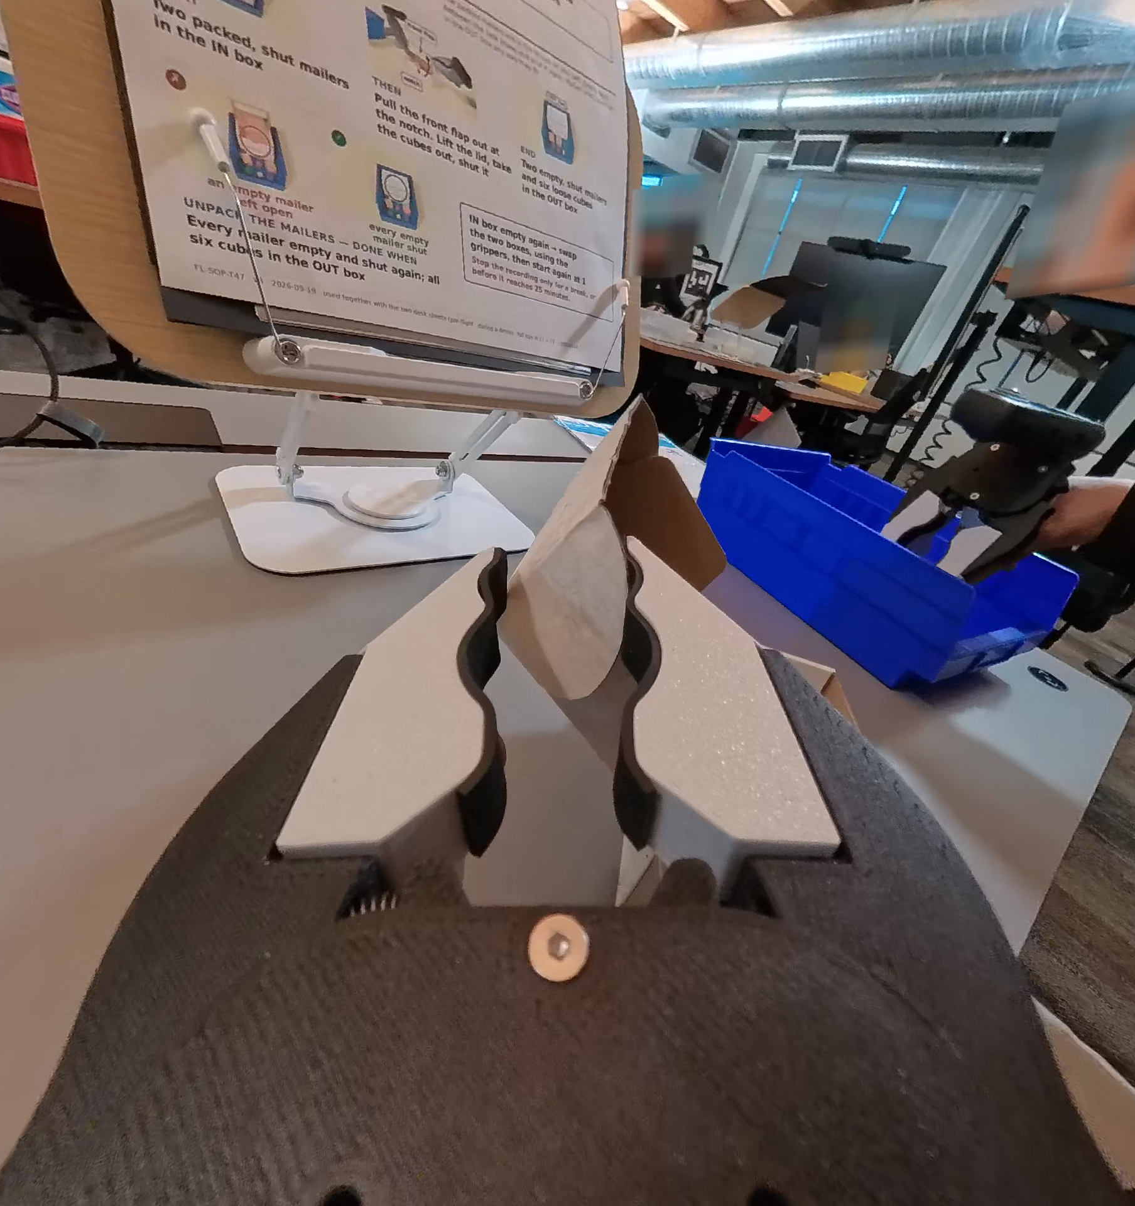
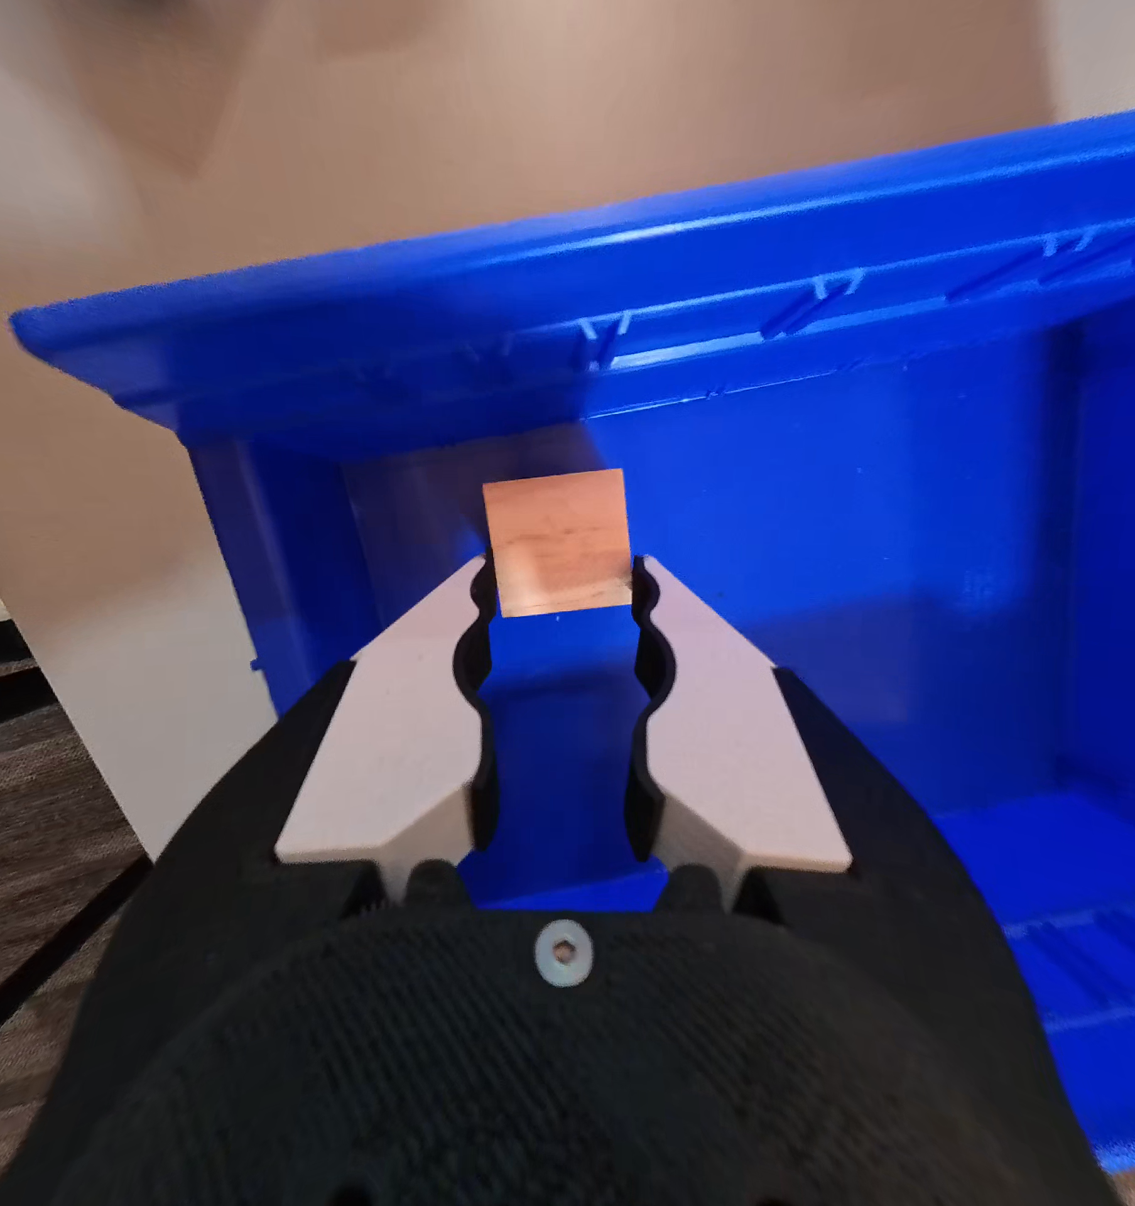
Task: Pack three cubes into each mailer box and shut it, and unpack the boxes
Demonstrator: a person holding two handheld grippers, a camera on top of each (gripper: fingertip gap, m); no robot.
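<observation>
Now R tongs (image 2: 559, 568) round cube (image 2: 557, 541)

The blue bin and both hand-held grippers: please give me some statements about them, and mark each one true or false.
1. The right hand-held gripper holds a wooden cube at its fingertips. True.
2. The cube is green. False: it is light wood colour.
3. The right hand-held gripper reaches into the blue bin. True.
4. The left hand-held gripper is empty. False: it grips a cardboard flap.
5. The blue bin is full of cubes. False: only the one cube shows.
</observation>
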